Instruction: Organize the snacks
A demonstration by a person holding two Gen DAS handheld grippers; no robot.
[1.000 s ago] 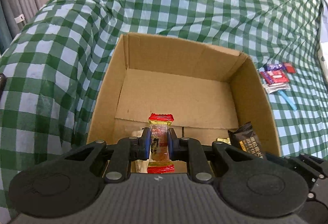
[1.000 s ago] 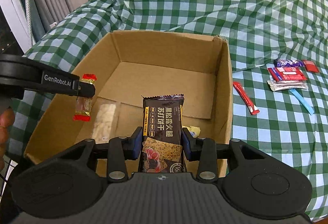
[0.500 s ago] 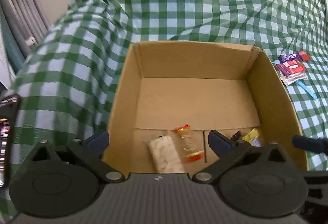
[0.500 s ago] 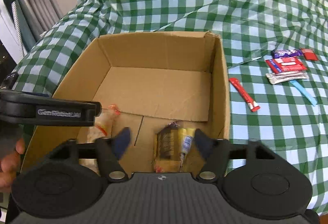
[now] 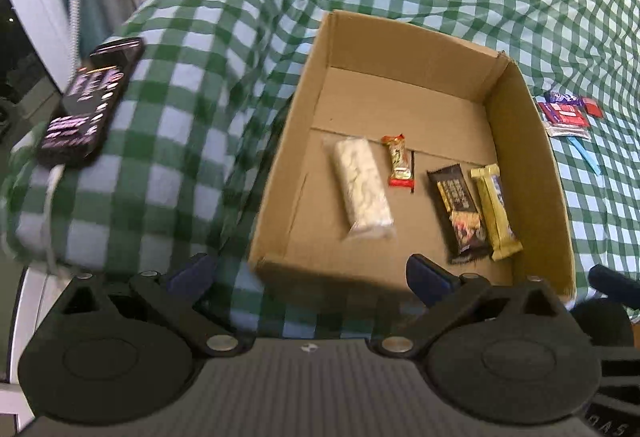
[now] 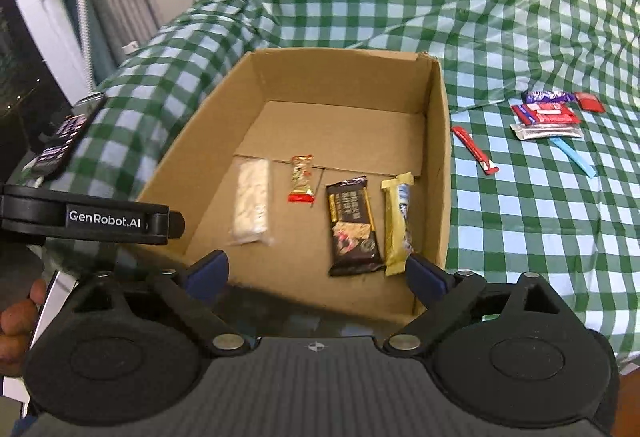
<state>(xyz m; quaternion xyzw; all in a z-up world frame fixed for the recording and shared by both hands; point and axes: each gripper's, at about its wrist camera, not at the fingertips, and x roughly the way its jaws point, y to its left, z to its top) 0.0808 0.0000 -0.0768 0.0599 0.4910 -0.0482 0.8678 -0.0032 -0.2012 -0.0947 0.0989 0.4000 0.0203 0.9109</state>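
Left gripper (image 5: 310, 275): jaws spread wide and empty, held above and just short of the near wall of the cardboard box (image 5: 528, 173), angled down into it. Right gripper (image 6: 316, 273): likewise released, nothing between its blue pads (image 6: 426, 279), poised over the box's near edge beside the left unit, whose black body crosses the left of the right wrist view. Part of the person's hand (image 6: 16, 321) shows at the lower left edge of that view.

Box contents, lying flat on the floor, left to right: a pale rice-cracker bar in clear wrap (image 5: 362, 193); a small red-ended candy (image 5: 400, 161); a dark brown biscuit packet (image 5: 458, 211); a yellow wrapped bar (image 5: 494, 211), touching the brown packet.

Outside the box, on the green checked cloth (image 6: 540, 217): a red stick sachet (image 6: 474, 149) just beside the right wall; farther right, a cluster of loose snack packets (image 6: 546, 117) and a blue stick (image 6: 574, 157). A smartphone (image 5: 92, 101) lies left of the box, screen lit.
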